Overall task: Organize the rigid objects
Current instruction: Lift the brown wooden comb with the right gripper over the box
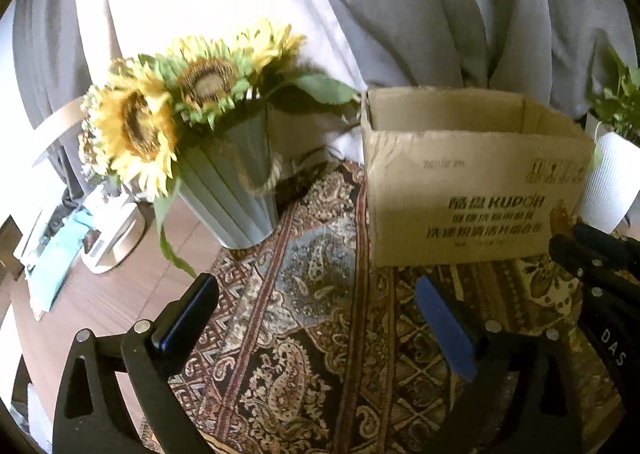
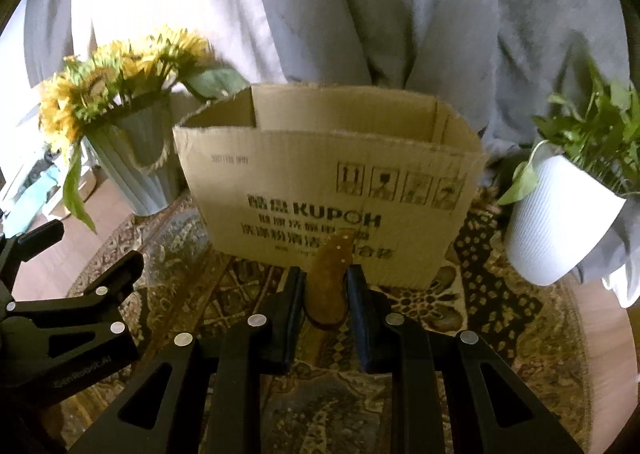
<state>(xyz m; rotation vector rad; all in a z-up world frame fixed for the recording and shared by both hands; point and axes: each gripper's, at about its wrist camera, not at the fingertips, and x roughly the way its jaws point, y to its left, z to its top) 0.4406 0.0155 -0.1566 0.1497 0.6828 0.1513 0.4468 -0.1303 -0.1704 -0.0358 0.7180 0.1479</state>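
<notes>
A wooden bench (image 1: 100,294) is carrying a patterned cloth (image 1: 320,314). A cardboard box (image 2: 328,190) is sitting on the cloth, with a ribbed vase (image 1: 236,190) of sunflowers standing beside it at one end and a white pot (image 2: 556,222) at the other.

On the open brown cardboard box (image 2: 328,190) before me I read "KUPOH" beside Chinese print, above it four handling pictograms. My neighbouring black gripper (image 1: 600,286) bears "DAS".
</notes>
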